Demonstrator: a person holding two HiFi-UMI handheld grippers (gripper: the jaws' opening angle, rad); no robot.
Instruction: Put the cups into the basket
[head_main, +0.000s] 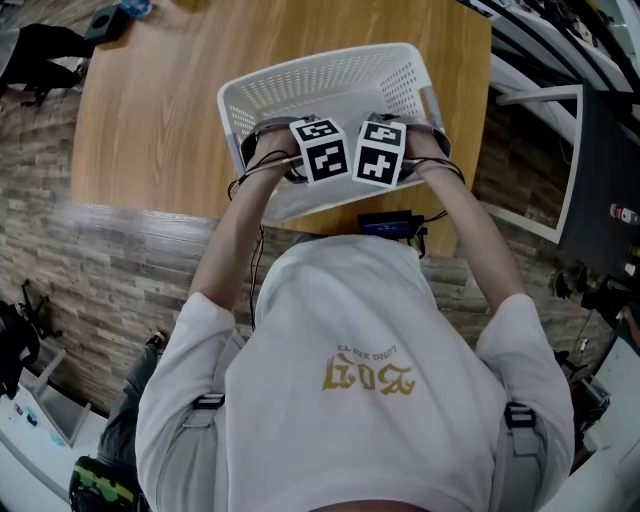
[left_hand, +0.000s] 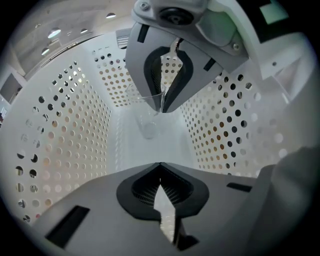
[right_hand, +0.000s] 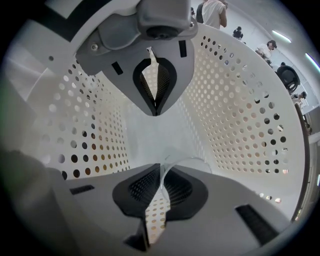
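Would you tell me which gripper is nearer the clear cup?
Right. The right gripper pinches the rim of the clear cup; the left gripper faces it, apart.

Wooden table (head_main: 150, 120) across the far half, set on a floor (head_main: 60, 260) of grey-brown planks. White frame (head_main: 545, 100) and dark panel (head_main: 605, 180) to the right. Black gear (head_main: 45, 50) far left, white shelf (head_main: 45, 400) near left. Strip lights (right_hand: 286, 36) overhead, with people (right_hand: 212, 12) standing far off.

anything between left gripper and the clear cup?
Nothing: in the left gripper view only bare basket floor lies between the left gripper and the clear cup, pinched by the right gripper.
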